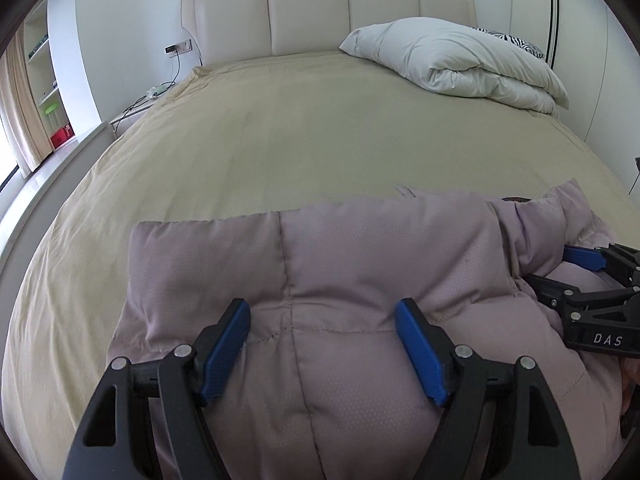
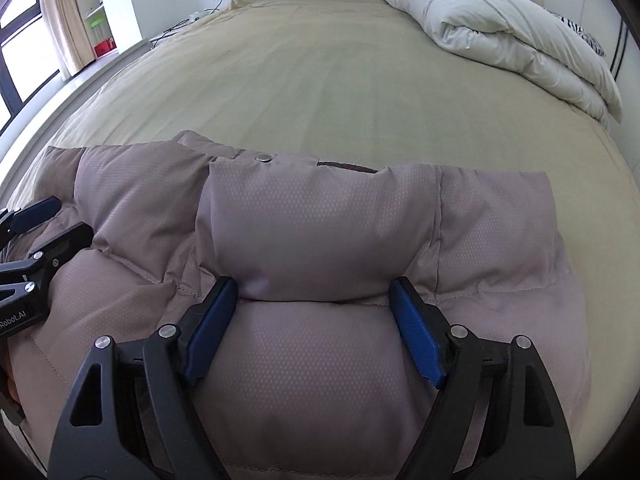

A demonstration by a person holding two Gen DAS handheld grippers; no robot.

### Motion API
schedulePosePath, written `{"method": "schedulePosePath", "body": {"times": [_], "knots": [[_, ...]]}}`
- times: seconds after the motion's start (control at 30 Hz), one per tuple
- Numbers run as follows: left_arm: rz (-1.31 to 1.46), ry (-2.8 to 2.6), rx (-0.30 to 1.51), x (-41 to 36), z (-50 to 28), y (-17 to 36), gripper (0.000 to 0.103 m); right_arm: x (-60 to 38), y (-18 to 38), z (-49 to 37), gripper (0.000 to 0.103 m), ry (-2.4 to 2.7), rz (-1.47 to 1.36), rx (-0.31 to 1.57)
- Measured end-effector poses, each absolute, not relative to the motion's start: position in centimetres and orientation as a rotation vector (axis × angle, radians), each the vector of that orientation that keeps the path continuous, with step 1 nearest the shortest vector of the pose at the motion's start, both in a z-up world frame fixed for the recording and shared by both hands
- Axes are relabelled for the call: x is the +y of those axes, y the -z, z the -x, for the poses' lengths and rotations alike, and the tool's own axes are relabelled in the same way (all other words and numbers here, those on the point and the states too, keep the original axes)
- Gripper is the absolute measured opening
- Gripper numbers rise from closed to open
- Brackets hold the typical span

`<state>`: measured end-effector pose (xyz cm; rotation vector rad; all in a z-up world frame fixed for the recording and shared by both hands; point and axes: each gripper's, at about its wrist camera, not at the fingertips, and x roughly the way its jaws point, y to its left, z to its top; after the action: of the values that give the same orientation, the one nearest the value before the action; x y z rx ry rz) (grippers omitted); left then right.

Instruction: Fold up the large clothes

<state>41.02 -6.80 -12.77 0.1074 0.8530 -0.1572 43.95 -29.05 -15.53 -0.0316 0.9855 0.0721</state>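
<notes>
A puffy mauve quilted jacket (image 1: 340, 264) (image 2: 320, 220) lies folded near the front edge of the bed. My left gripper (image 1: 322, 308) hovers over its left part, blue pads wide apart and open, with only the jacket's surface beneath them. My right gripper (image 2: 314, 286) is open over the right part, and a folded-over padded section bulges between its fingertips without being pinched. Each gripper shows in the other's view: the right gripper (image 1: 560, 268) at the right edge, the left gripper (image 2: 60, 216) at the left edge. A metal snap (image 2: 264, 157) shows at the jacket's far edge.
The beige bedsheet (image 1: 260, 128) (image 2: 300, 80) stretches beyond the jacket. A folded white duvet (image 1: 460, 56) (image 2: 512, 36) lies at the far right by the cream headboard (image 1: 320, 12). A nightstand with cables (image 1: 132, 114) and shelves (image 1: 44, 80) stand to the left.
</notes>
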Motion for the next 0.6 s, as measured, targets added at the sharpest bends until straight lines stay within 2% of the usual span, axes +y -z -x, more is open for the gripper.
{"method": "schedulePosePath", "body": {"times": [0.27, 0.6], "knots": [[-0.045, 0.167, 0.881, -6.1, -43.5, 15.1, 0.085, -30.6, 17.9, -46.3, 0.079, -0.059, -0.048, 0.953], [-0.041, 0.153, 0.876, -6.5, -43.9, 16.1, 0.086, -30.5, 19.3, -46.5, 0.081, -0.041, -0.021, 0.934]]}}
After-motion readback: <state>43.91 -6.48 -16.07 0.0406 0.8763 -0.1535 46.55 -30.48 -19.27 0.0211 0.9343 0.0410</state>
